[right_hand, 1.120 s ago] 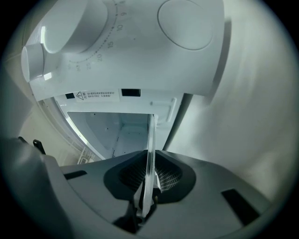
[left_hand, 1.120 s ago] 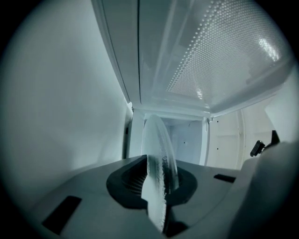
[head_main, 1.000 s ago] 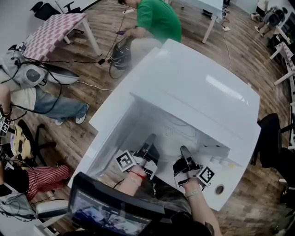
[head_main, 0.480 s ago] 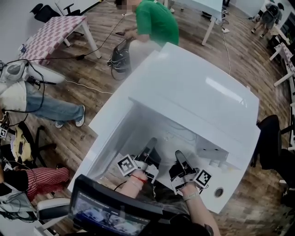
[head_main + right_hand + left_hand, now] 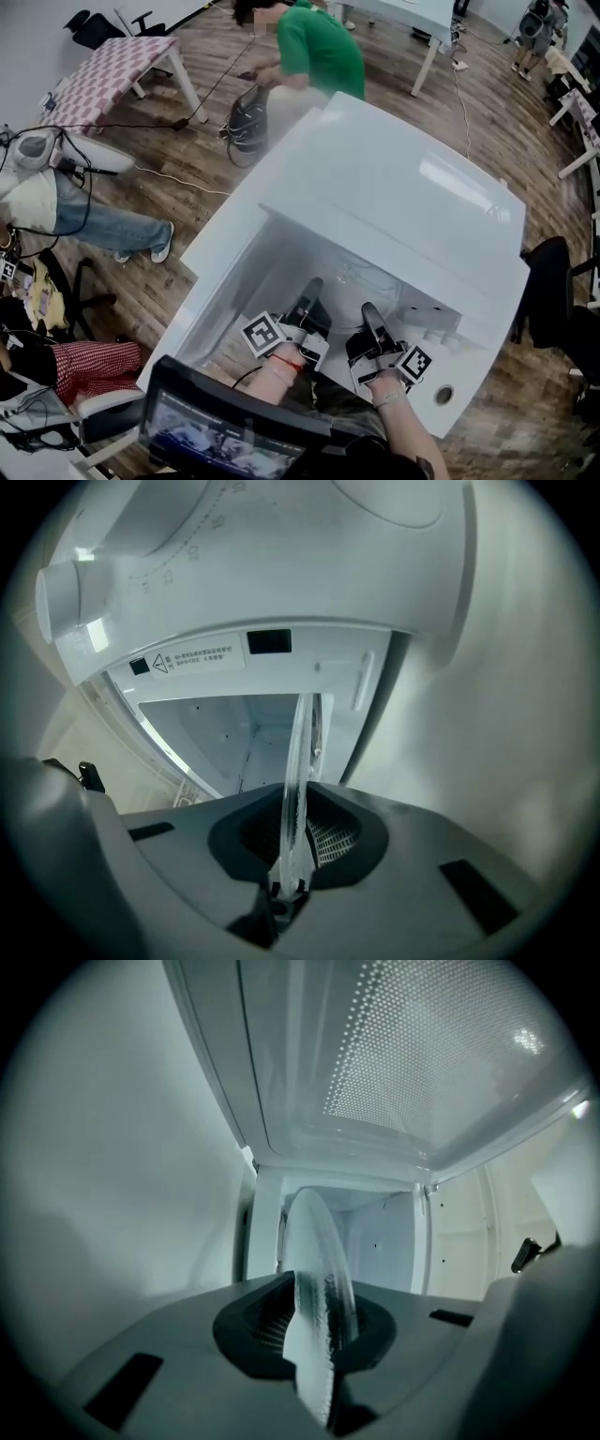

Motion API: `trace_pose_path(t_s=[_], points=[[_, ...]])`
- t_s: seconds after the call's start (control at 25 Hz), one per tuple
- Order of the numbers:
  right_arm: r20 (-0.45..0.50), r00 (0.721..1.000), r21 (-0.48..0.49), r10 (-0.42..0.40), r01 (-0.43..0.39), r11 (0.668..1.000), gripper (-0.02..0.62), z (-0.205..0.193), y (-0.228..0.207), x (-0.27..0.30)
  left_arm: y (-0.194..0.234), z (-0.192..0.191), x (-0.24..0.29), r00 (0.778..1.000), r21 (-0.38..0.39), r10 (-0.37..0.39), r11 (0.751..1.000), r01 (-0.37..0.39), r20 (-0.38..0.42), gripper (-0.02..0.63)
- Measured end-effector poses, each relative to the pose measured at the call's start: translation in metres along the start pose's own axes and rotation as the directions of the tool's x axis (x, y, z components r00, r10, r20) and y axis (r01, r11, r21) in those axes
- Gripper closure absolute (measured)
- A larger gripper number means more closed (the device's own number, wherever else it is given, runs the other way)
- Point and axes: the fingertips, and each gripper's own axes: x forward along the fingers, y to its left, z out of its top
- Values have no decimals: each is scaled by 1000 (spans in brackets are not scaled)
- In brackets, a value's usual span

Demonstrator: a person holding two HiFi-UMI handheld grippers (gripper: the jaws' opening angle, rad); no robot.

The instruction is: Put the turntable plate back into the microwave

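The clear glass turntable plate (image 5: 361, 278) hangs at the mouth of the white microwave (image 5: 403, 178), whose door (image 5: 220, 253) is swung open to the left. My left gripper (image 5: 311, 289) is shut on the plate's left rim and my right gripper (image 5: 368, 314) on its right rim. In the left gripper view the plate (image 5: 317, 1260) stands edge-on between the jaws of the left gripper (image 5: 314, 1335), with the cavity (image 5: 380, 1237) behind it. In the right gripper view the plate (image 5: 298, 752) is pinched in the right gripper (image 5: 293, 847), under the dial knob (image 5: 58, 602).
A person in a green top (image 5: 319, 42) bends over behind the microwave. A chequered table (image 5: 112, 61) stands far left, a black chair (image 5: 553, 281) at the right, and a dark screen (image 5: 225, 431) just below my hands. Cables and seated people are on the wooden floor at the left.
Both grippers have edged forward and slightly closer together with the plate, whose far part now shows more inside the opening. The person in green has shifted.
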Motion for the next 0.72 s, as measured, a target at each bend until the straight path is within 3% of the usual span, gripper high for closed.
trace_pose_path(t_s=[0.48,0.72], points=[[39,999,-12,-22,23,1000,554,12,0,0,5,-6,2,998,26,13,1000,-11,-60,564],[81,996,-13,-26,27,1000,554,18,-1,2,2,-15,0,991,116,15,993,1,-135,538]])
